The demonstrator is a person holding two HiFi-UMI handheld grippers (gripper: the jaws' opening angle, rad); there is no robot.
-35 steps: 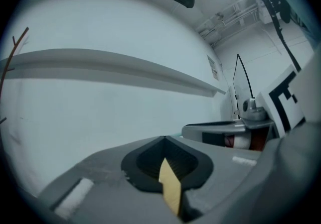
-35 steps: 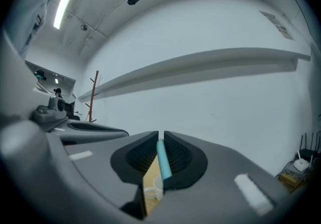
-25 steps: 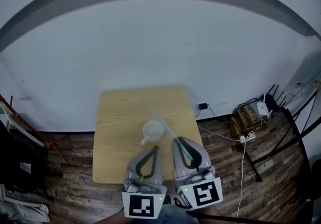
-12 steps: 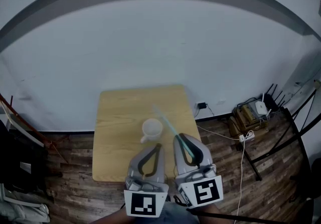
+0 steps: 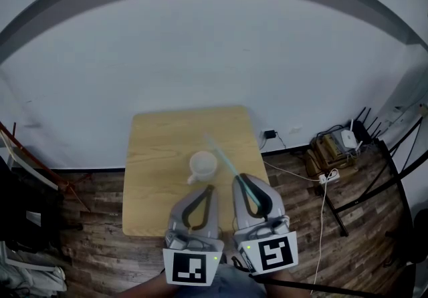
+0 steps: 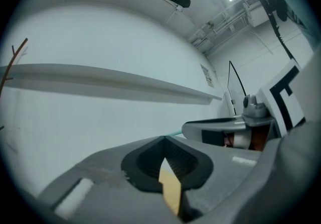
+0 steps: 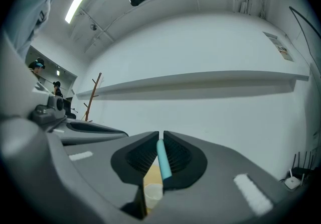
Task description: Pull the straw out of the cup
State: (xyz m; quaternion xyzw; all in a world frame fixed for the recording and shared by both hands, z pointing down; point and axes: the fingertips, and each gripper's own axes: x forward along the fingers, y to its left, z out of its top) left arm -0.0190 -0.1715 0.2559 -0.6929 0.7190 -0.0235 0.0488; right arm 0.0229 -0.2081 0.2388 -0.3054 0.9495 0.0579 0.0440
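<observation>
Teal straw (image 7: pixel 162 160) pinched in right gripper (image 5: pixel 246 183), jaws just narrowing on it. Shaft slants up-left past right side of white cup (image 5: pixel 202 164), clear of it. Cup sits on tabletop (image 5: pixel 154 156). Left gripper (image 5: pixel 206 191) closed, empty. Arrangement unchanged from second ago.

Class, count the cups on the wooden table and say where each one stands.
1. The white cup stands near the middle of the wooden table. Part of the table's near edge is covered in the head view, so another could be hidden there.
</observation>
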